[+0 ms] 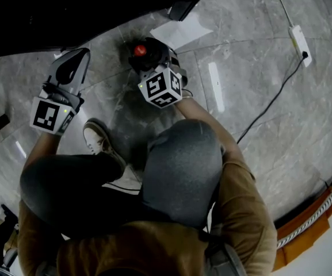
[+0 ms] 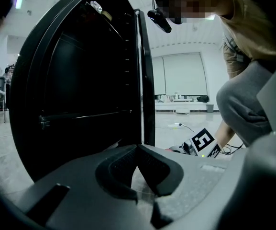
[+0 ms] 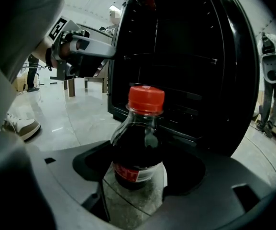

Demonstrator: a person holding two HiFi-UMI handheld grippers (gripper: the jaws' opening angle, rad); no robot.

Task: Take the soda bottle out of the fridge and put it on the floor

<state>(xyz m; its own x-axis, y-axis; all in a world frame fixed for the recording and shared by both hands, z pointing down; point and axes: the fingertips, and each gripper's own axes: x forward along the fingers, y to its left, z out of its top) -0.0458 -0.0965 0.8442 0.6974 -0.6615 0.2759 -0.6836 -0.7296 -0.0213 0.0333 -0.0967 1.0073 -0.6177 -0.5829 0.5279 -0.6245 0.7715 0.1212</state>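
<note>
The soda bottle (image 3: 138,143), dark with a red cap and a red label, stands upright on the grey marble floor in front of the open black fridge (image 3: 190,56). My right gripper (image 3: 138,169) has its jaws on either side of the bottle's lower body, shut on it. From the head view only the red cap (image 1: 140,50) shows, just ahead of the right gripper (image 1: 149,55). My left gripper (image 1: 78,55) is off to the left, above the floor. Its jaws (image 2: 138,150) meet at the tips with nothing between them, pointing at the fridge (image 2: 80,90).
The person crouches here, knees and a white shoe (image 1: 99,140) right behind the grippers. A white sheet (image 1: 180,32) lies beyond the bottle. A power strip with a black cable (image 1: 298,39) runs along the floor at right. Someone stands at the far right (image 3: 271,80).
</note>
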